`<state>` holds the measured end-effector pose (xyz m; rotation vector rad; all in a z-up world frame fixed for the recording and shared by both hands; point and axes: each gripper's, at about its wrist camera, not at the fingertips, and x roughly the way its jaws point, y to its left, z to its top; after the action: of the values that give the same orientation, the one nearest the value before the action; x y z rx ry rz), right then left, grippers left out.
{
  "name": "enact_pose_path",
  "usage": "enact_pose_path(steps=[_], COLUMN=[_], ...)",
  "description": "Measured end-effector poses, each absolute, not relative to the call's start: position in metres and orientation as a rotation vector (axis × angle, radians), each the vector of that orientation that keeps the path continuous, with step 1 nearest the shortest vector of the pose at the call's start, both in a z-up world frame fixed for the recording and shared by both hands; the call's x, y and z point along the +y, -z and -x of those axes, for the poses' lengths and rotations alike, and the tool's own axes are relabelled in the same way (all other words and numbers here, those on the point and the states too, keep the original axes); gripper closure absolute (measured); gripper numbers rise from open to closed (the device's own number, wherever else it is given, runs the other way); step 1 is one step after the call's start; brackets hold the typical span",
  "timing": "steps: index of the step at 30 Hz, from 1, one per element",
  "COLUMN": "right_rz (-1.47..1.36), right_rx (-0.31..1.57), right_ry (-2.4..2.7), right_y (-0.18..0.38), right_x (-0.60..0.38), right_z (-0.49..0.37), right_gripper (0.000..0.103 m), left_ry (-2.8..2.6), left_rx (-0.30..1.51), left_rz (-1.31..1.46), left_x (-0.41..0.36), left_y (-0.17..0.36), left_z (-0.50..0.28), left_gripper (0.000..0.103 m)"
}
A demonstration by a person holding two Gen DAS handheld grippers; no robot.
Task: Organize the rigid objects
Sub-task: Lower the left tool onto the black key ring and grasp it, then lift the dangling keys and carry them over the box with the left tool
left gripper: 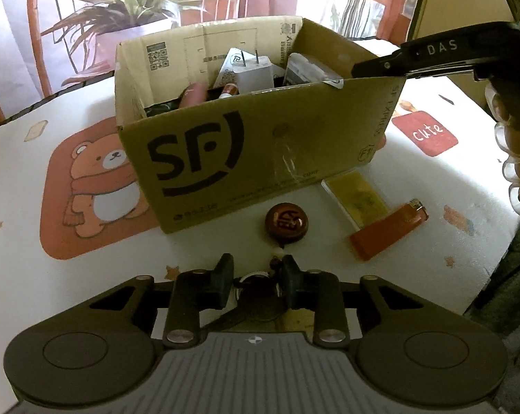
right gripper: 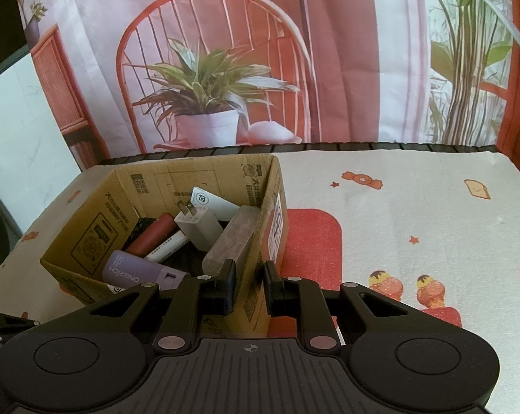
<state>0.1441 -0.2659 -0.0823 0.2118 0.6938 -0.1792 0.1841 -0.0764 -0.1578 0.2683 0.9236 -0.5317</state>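
An open SF cardboard box (left gripper: pixel 260 145) stands on the table and holds a white charger (right gripper: pixel 199 226), a red tube (right gripper: pixel 151 238), a purple case (right gripper: pixel 136 272) and other items. In front of it lie a round brown cap (left gripper: pixel 286 223), a flat yellow case (left gripper: pixel 356 200) and an orange lighter (left gripper: pixel 387 229). My left gripper (left gripper: pixel 256 283) is low over the table just before the cap, jaws closed on a small keyring-like object (left gripper: pixel 256 284). My right gripper (right gripper: pixel 249 286) straddles the box's right wall (right gripper: pixel 260 241), jaws a little apart; it also shows in the left wrist view (left gripper: pixel 356 69) over the box's right corner.
The table has a white cloth with a bear print (left gripper: pixel 98 189) and a red "cute" patch (left gripper: pixel 425 132). A potted plant (right gripper: pixel 208 110) and an orange chair (right gripper: pixel 225 51) stand behind the table. The table edge (left gripper: pixel 494 269) runs close on the right.
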Motion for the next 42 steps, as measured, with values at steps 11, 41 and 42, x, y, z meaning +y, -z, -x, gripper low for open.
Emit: enact_pose_path(steps=[11, 41, 42], right_rz=[-0.212, -0.212, -0.212], right_rx=[0.694, 0.695, 0.695], right_ry=[0.179, 0.179, 0.179], right_y=[0.082, 0.082, 0.082], right_x=[-0.265, -0.265, -0.265], right_z=[-0.144, -0.143, -0.143], right_gripper=[0.086, 0.086, 0.086], left_ry=[0.522, 0.501, 0.504], left_rx=[0.873, 0.502, 0.486], left_rz=[-0.206, 0.091, 0.098], left_x=[-0.069, -0.040, -0.041], left_y=[0.145, 0.008, 0.003], left_z=[-0.182, -0.173, -0.175], left_gripper=[0.096, 0.096, 0.096])
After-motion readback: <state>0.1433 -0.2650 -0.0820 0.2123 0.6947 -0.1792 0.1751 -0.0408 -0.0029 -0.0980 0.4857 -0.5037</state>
